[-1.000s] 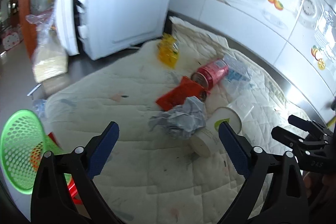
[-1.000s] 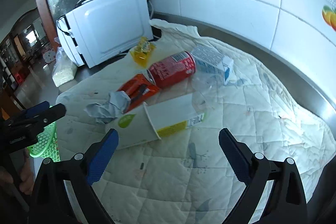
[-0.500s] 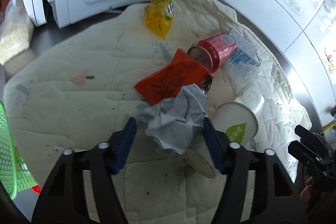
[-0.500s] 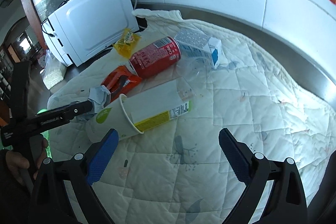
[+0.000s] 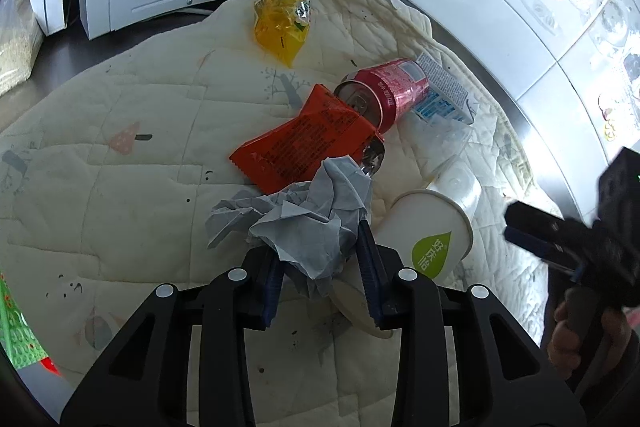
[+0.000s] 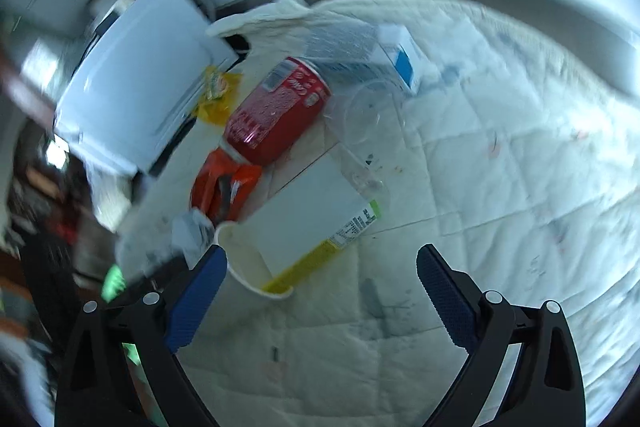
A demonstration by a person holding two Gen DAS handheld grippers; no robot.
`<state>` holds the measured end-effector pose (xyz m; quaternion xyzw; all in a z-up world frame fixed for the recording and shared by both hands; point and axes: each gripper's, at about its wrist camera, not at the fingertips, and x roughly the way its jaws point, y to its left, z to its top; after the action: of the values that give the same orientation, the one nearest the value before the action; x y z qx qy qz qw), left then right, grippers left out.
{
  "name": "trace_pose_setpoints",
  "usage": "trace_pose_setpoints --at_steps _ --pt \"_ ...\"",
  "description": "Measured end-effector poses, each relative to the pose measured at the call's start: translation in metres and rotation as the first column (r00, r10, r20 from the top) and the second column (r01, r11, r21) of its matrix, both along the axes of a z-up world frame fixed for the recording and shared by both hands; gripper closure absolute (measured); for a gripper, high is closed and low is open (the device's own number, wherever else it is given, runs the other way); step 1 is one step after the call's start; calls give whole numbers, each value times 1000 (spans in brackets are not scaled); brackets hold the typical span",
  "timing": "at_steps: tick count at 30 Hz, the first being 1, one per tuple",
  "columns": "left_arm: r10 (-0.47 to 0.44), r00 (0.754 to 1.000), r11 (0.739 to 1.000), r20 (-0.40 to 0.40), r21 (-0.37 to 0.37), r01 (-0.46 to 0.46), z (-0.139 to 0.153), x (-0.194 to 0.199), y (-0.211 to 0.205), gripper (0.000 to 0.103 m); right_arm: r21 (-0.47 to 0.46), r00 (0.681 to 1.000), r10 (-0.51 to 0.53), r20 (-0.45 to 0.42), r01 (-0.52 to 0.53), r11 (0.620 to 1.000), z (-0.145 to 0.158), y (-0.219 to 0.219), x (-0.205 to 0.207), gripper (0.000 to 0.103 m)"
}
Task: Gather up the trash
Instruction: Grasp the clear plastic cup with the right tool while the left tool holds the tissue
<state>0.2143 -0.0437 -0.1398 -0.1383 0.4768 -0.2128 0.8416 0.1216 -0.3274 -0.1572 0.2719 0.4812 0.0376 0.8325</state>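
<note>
Quilt litter: cup, can.

The left gripper, spread wide and held back from the litter a second ago, is now closed in on the crumpled grey paper wad, which is pinched between its blue pads. The wad is now bunched up narrower beside the white paper cup with a green leaf logo, where earlier it was spread loosely. The green mesh basket, large in the left wrist view a second ago, is now reduced to a sliver at the edge. The right gripper is now brought closer to the cup, its jaws as wide as before, and its view is now blurred.
</note>
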Motion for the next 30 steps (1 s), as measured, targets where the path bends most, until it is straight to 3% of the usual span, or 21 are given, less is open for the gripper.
trace_pose_setpoints --at_steps 2,6,10,17,19,20,23,25,28,30 --pt "2 1000 1000 -8 -8 -2 -1 1 2 65 107 998 -39 -56 45 993 -10 -5 8 11" --pt "-4 1000 1000 -10 -25 4 -2 2 4 65 221 986 -90 -139 120 968 -23 -6 23 19" --pt "-13 1000 999 -19 -42 12 -3 3 5 65 315 967 -112 -230 183 931 -38 -1 36 21" --pt "-34 999 997 -26 -76 32 -5 6 11 65 349 933 -170 -317 281 894 -55 10 55 23" --pt "-44 999 996 -24 -84 42 -6 6 12 67 354 926 -192 -324 307 884 -59 6 55 31" --pt "-47 999 995 -22 -86 45 -6 6 12 67 347 927 -203 -316 312 884 -58 6 54 38" --pt "-53 999 994 -9 -98 52 -6 3 14 74 371 939 -208 -274 303 878 -56 3 50 40" --pt "-54 999 993 0 -108 54 -4 0 15 76 345 956 -202 -211 266 900 -46 4 47 41" --pt "-52 999 992 10 -111 53 -2 -3 17 82 213 987 -159 -37 163 963 -15 10 38 41" --pt "-46 999 993 17 -111 48 0 -6 20 83 120 991 -125 55 117 986 5 17 33 42"
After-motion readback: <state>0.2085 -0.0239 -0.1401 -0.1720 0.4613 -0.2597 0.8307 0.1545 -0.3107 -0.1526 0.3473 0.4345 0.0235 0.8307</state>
